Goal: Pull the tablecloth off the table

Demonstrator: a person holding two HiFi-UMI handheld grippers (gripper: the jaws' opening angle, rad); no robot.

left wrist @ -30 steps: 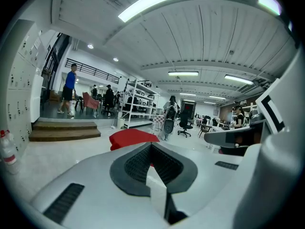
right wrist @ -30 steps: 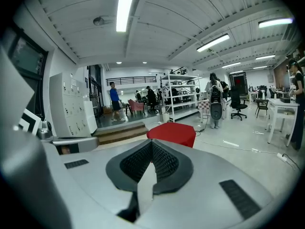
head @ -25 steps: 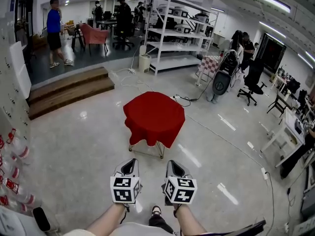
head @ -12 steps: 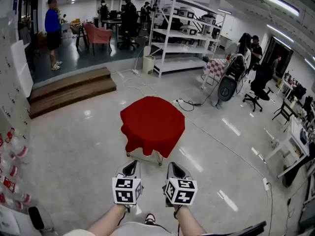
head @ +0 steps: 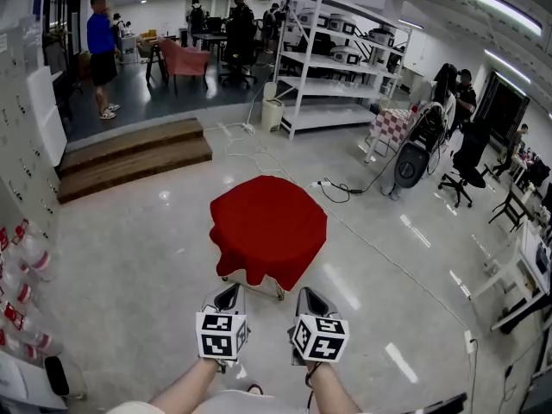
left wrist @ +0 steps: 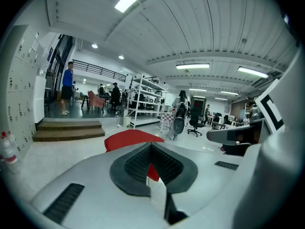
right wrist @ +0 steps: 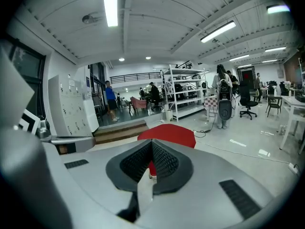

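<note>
A red tablecloth (head: 269,228) drapes over a small table on the shiny floor, just ahead of both grippers; its hem hangs down on all sides and only the table's feet show below. In the head view my left gripper (head: 227,294) and right gripper (head: 310,298) are held side by side at the bottom, short of the cloth's near hem and apart from it. Both are shut with nothing between the jaws. The red tablecloth (left wrist: 129,138) shows beyond the closed jaws of the left gripper (left wrist: 151,146). The right gripper (right wrist: 152,142) also points at the red tablecloth (right wrist: 167,132).
Wooden steps (head: 134,160) lie at the back left, a white shelving rack (head: 338,72) behind the table. A cable (head: 379,240) runs across the floor to the right. Office chairs and desks stand at the far right, people in the background. Bottles (head: 21,266) line the left edge.
The view has moved forward toward the table, so the red cloth sits nearer the grippers. Both grippers stay shut and side by side.
</note>
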